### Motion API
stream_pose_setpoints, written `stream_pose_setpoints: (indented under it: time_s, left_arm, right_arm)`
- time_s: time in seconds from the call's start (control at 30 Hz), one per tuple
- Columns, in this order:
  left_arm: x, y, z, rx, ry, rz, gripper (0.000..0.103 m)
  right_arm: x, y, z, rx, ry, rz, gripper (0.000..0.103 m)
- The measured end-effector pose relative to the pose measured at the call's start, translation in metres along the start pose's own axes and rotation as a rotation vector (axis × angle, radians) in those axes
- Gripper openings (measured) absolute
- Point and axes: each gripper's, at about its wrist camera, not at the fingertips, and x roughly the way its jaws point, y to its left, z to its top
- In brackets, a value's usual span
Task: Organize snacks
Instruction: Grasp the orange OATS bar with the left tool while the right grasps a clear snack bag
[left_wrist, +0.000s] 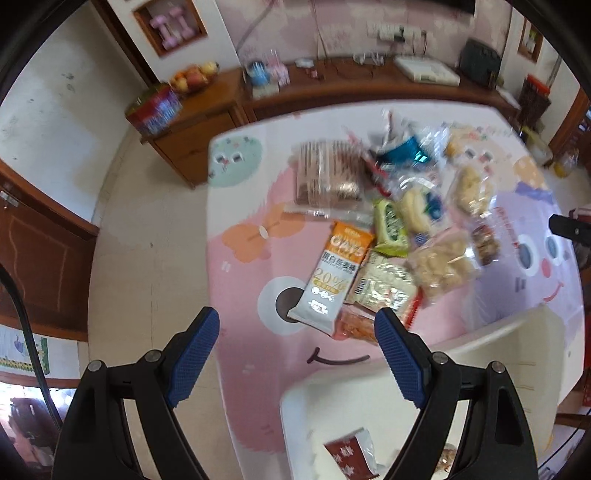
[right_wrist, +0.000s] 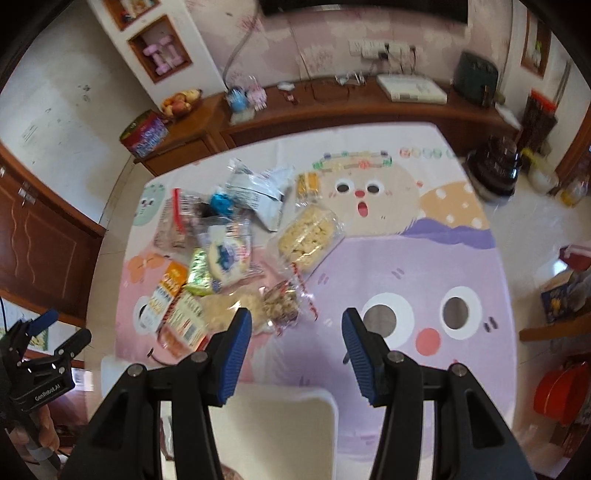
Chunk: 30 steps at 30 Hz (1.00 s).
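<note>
Overhead, 2 hand-held grippers hang above a cartoon-printed table mat (right_wrist: 424, 266). Left gripper (left_wrist: 295, 334), at the bottom of its own frame, stands wide with nothing between its blue pads (left_wrist: 194, 356), just below an orange-and-white oat bar (left_wrist: 334, 275) at the near edge of the snack pile (left_wrist: 399, 206) in centre frame. Right gripper (right_wrist: 297, 332) is parted about halfway and also empty, the pile lying to its upper left. A white bin (left_wrist: 480, 354) at lower right of the left view holds 1 red-and-white packet (left_wrist: 351, 454).
</note>
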Motion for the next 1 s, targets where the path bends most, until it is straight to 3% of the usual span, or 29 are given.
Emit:
stream_pose_setpoints:
  time_s: [0.17, 0.43, 0.87, 1.0]
  left_arm:
    - [0.064, 0.003, 0.02, 0.039, 0.157, -0.038, 0.085]
    - [0.122, -0.001, 0.024, 0.044, 0.284, -0.062, 0.085]
    - [0.146, -0.012, 0.039, 0.029, 0.32, -0.097, 0.084]
    - [0.152, -0.015, 0.049, 0.023, 0.325, -0.11, 0.082]
  right_arm:
    - [0.052, -0.018, 0.013, 0.072, 0.113, 0.062, 0.051]
    - [0.107, -0.013, 0.014, 0.072, 0.229, 0.119, 0.051]
    - [0.136, 0.003, 0.012, 0.033, 0.298, 0.142, 0.051]
    - [0.137, 0.001, 0.011, 0.031, 0.299, 0.155, 0.047]
